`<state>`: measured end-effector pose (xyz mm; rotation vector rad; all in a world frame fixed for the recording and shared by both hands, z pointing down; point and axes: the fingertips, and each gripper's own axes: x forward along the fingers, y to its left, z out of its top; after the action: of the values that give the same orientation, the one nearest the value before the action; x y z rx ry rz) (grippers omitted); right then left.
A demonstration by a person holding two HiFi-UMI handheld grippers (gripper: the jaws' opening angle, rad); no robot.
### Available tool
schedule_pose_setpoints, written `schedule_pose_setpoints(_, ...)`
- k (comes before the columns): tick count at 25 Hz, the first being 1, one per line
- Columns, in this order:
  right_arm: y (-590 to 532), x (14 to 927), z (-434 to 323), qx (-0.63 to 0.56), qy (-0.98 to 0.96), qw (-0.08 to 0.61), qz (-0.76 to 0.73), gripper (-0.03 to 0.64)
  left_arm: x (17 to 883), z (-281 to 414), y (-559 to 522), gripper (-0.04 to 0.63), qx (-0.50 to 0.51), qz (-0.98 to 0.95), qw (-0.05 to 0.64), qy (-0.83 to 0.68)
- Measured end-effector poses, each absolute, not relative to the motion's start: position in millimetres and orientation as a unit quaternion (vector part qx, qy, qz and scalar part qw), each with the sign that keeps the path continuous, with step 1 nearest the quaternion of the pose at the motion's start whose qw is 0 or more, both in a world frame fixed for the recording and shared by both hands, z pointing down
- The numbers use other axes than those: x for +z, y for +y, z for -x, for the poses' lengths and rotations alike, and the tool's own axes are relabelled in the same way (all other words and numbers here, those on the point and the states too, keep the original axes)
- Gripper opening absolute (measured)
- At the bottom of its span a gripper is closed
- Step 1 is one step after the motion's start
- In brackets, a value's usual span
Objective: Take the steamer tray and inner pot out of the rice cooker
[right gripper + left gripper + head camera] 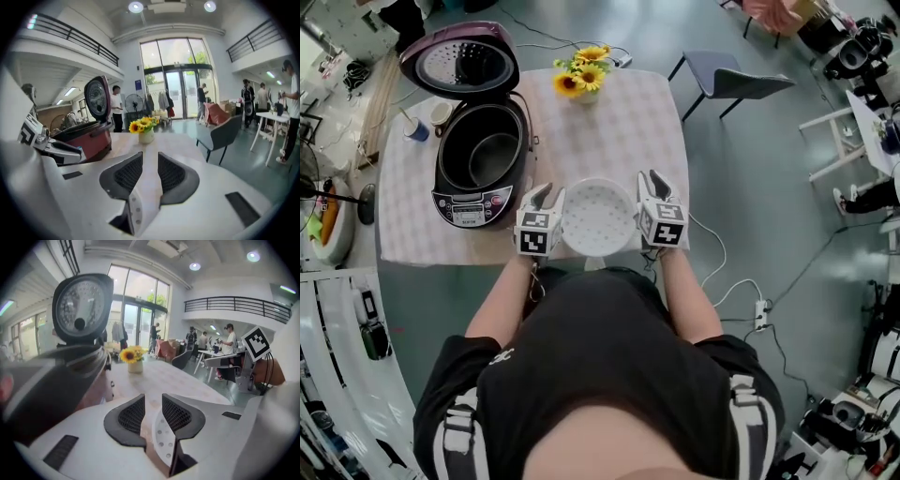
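1. Far left of the counter [628, 131]: a small cup [415, 129] just beside the rice cooker [469, 206].
2. The cooker's lid [459, 61] is swung open and stands up at the back. The inner pot [492, 155] sits in the cooker body (dark and empty-looking from above).
3. Left hand-held gripper [548, 194] is just right of the cooker's front corner. Its jaws are at a narrow gap, pinching the left rim of the steamer tray [598, 217]. In the left gripper view the perforated white rim runs between the pads, against the right one.
4. The steamer tray is out of the cooker, carried between the two hand-held grippers over the counter's near edge, roughly level, with its holes facing up.
5. A vase of sunflowers [581, 75] is at the far edge of the counter, well behind the tray.
6. Right hand-held gripper [654, 180] has narrow jaws clamped on the tray's right rim (the rim sits at the left pad in the right gripper view).
7. A grey chair [731, 82] is on the floor, right of the counter.
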<state>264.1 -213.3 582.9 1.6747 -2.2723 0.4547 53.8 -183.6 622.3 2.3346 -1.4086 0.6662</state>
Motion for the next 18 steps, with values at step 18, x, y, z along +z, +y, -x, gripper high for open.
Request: schedule_pose_setpoints(18,-189.0,319.3,-241.6,-0.077,-0.8,-0.057,-0.593,0.0,354.5,-61.2,-179.4,0.009,0.034,-0.832,-0.059,-0.551)
